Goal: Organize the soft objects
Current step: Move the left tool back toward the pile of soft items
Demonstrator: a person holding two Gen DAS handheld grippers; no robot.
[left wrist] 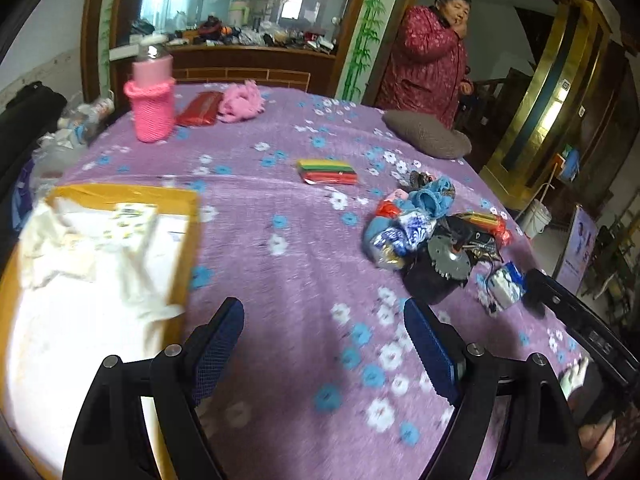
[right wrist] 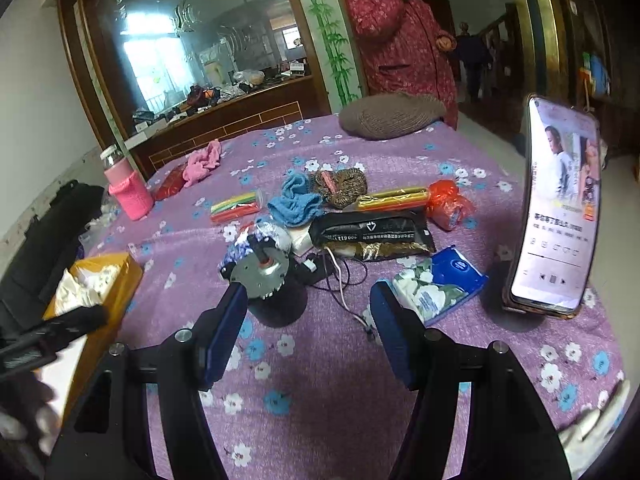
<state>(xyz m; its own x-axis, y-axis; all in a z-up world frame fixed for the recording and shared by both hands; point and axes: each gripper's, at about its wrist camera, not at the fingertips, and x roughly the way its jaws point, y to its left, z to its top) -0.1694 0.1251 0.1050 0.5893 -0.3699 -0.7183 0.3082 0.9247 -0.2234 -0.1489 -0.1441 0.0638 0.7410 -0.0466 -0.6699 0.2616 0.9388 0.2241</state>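
Both grippers hover with fingers spread and empty above a purple flower-print tablecloth (left wrist: 304, 240); the left gripper (left wrist: 324, 344) sits beside an open yellow cardboard box (left wrist: 188, 216) at ten o'clock, which holds crumpled white cloth (left wrist: 80, 248); the right gripper (right wrist: 308, 328) faces a heap of soft goods at twelve o'clock, among them a blue knitted piece (right wrist: 296, 200), a brown knitted pouch (right wrist: 344, 186) and a blue tissue pack (right wrist: 440, 280); an upright lit smartphone (right wrist: 560, 208) stands at two o'clock.
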